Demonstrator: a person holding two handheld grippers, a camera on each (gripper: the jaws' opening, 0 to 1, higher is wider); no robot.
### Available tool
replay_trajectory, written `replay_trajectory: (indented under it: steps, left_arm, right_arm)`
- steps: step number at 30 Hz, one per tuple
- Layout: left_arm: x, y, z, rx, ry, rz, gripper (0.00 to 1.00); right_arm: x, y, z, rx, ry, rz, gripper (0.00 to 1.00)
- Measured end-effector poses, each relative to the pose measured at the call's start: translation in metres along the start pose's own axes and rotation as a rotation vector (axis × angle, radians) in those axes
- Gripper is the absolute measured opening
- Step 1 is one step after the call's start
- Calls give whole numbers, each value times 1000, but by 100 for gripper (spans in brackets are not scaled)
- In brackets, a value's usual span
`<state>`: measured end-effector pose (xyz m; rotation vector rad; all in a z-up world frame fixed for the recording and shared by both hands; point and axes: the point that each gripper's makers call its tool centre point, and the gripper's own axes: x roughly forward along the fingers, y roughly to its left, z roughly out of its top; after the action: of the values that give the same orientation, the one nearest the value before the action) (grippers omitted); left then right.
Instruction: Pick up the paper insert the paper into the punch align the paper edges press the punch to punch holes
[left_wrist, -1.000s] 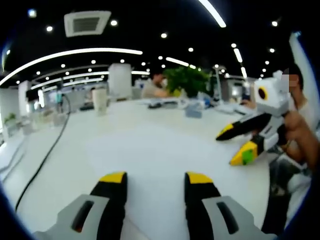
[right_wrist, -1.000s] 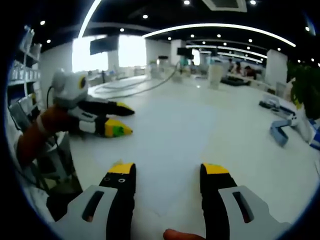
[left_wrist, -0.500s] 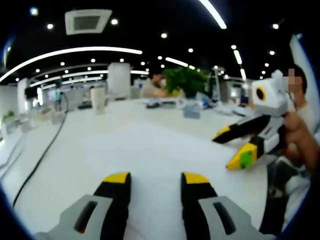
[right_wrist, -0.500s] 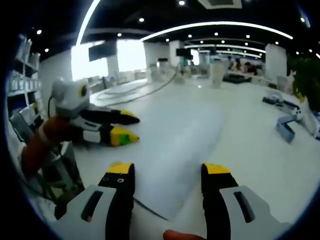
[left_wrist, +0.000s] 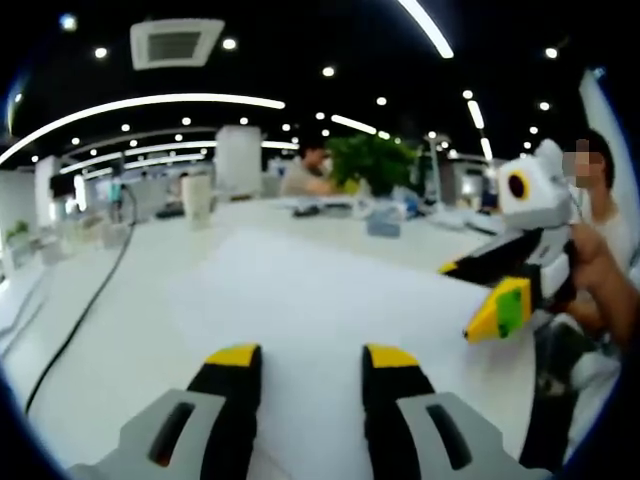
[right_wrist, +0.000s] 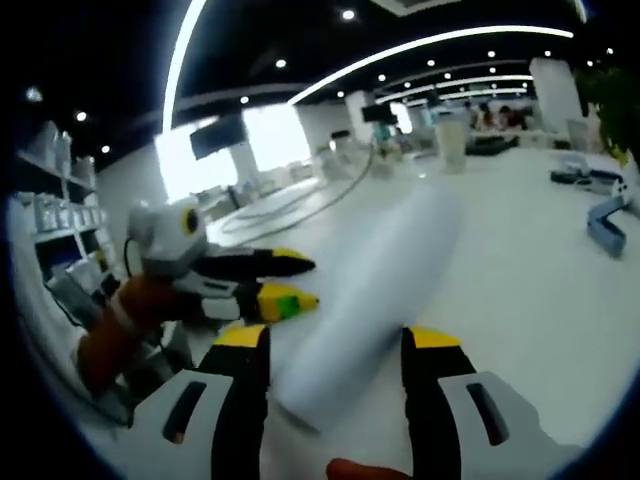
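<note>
Right gripper (right_wrist: 335, 345): yellow-tipped jaws stand apart in its own view, the paper (right_wrist: 370, 290) between them, lifted and bowed, blurred. Cannot tell whether the jaws actually pinch the near edge or the sheet only rides between them. In the left gripper view this gripper (left_wrist: 495, 290) comes in from the right, a person's hand (left_wrist: 600, 285) on it, its jaws at the sheet's right edge.

Left gripper (left_wrist: 313, 360): jaws apart, nothing between them, low over the white table (left_wrist: 110, 290) with the paper (left_wrist: 330, 300) spread just ahead of the tips. Seen again in the right gripper view (right_wrist: 290, 280), near the sheet's left side.

Progress, as judged: pickup under way, one edge raised. The blue punch (right_wrist: 610, 215) sits well apart across the table. Inserting, aligning and pressing all remain.

Orientation: in the right gripper view the sheet's long axis runs away from the jaws, tilting up and rightward, far end pointing roughly toward the punch side. It curls like a shallow trough, so the edges are not flat. A black cable (left_wrist: 90, 310) lies left of the sheet
</note>
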<state>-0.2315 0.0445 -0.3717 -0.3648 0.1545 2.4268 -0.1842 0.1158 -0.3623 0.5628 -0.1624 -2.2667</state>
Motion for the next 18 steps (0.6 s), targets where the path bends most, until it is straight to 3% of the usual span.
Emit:
replay_trajectory:
  steps: [7, 13, 18]
  left_arm:
    - [0, 0, 0, 0, -1, -1, 41]
    - [0, 0, 0, 1, -2, -2, 41]
    - [0, 0, 0, 1, -3, -1, 41]
  right_arm:
    - [0, 10, 4, 42, -27, 45, 56]
    - [3, 20, -2, 42, -7, 71, 57]
    - [6, 33, 5, 147, -53, 156, 57]
